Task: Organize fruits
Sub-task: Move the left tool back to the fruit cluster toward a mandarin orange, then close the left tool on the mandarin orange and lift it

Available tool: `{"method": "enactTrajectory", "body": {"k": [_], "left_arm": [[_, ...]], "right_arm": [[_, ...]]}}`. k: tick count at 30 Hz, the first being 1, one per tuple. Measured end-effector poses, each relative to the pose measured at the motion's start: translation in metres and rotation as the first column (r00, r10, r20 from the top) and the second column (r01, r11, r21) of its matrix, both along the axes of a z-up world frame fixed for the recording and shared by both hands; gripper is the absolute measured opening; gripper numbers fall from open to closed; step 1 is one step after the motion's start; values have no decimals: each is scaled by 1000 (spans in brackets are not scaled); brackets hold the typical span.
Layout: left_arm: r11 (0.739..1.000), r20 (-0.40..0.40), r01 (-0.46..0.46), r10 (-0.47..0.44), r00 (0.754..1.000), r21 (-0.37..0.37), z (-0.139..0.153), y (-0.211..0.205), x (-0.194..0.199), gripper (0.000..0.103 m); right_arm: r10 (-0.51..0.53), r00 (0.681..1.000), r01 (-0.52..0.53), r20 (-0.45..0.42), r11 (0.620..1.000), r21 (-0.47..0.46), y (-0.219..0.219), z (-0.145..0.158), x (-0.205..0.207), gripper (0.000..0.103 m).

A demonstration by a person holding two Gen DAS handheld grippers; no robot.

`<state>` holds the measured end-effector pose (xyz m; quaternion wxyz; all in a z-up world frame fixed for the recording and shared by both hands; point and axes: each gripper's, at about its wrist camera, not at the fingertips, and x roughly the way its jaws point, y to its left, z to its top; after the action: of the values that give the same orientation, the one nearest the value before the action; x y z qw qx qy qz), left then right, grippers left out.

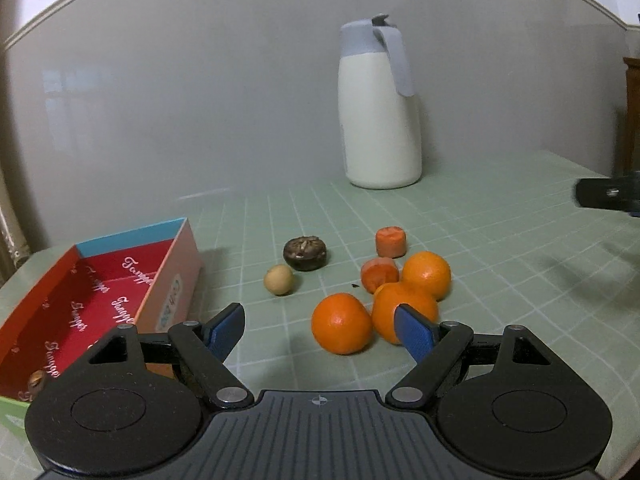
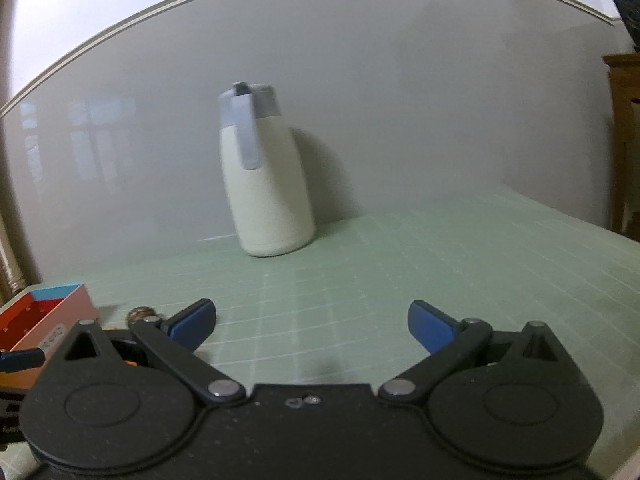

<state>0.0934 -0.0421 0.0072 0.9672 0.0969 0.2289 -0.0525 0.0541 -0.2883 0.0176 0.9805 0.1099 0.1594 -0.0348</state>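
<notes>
In the left wrist view, three oranges lie on the green mat: a near one (image 1: 341, 323), one (image 1: 386, 312) partly behind my right finger, and a far one (image 1: 427, 274). Two carrot pieces (image 1: 391, 241) (image 1: 379, 274), a dark round fruit (image 1: 306, 253) and a small tan fruit (image 1: 279, 279) lie around them. A red open box (image 1: 92, 296) stands at the left with a small brown item (image 1: 36, 380) inside. My left gripper (image 1: 320, 326) is open just short of the near orange. My right gripper (image 2: 312, 322) is open and empty over bare mat.
A white jug with a grey-blue lid (image 1: 378, 112) stands at the back against the wall; it also shows in the right wrist view (image 2: 266, 176). The right gripper's tip (image 1: 608, 194) shows at the right edge. The box corner (image 2: 52, 316) shows at left.
</notes>
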Motion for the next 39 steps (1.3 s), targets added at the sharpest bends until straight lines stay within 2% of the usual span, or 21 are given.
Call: {"method": "enactTrajectory", "body": {"k": [6, 11, 15, 17, 20, 22, 23, 27, 31, 33, 35, 37, 39], "left_arm": [[997, -15, 16, -17, 1000, -77, -1, 5, 6, 79], [993, -26, 42, -46, 999, -114, -4, 3, 10, 79], [990, -4, -17, 16, 1000, -138, -1, 13, 9, 79], [984, 6, -76, 78, 997, -162, 1, 24, 9, 79], [979, -41, -120, 115, 993, -166, -4, 33, 18, 79], [979, -46, -109, 102, 994, -173, -5, 31, 19, 78], [983, -40, -92, 87, 995, -161, -6, 27, 19, 75], [990, -44, -51, 46, 998, -133, -8, 13, 21, 72], [990, -41, -55, 50, 998, -127, -9, 9, 25, 71], [986, -53, -61, 53, 997, -154, -9, 11, 26, 67], [985, -74, -61, 50, 996, -162, -11, 10, 27, 48], [985, -137, -64, 42, 990, -160, -19, 8, 33, 44], [985, -136, -64, 42, 990, -162, -21, 5, 33, 44]], "right_arm": [[-10, 1000, 10, -12, 999, 42, -8, -4, 4, 103], [6, 1000, -5, -16, 999, 32, -5, -3, 5, 103], [10, 1000, -9, -23, 999, 34, -6, -3, 5, 103], [11, 1000, -10, -25, 999, 34, -9, -3, 2, 103], [11, 1000, -10, -29, 999, 47, -12, -3, 7, 103], [17, 999, -15, -31, 998, 54, -12, -3, 10, 103], [20, 999, -19, -29, 998, 52, -11, -2, 9, 103], [34, 999, -33, -28, 999, 31, -8, -3, 9, 103], [38, 999, -37, -31, 999, 33, -10, -4, 10, 103], [35, 999, -34, -33, 999, 35, -11, -4, 10, 103], [36, 999, -35, -32, 999, 38, -12, -4, 11, 103], [37, 999, -36, -31, 999, 39, -12, -3, 12, 103], [38, 999, -37, -31, 998, 42, -12, -3, 12, 103]]}}
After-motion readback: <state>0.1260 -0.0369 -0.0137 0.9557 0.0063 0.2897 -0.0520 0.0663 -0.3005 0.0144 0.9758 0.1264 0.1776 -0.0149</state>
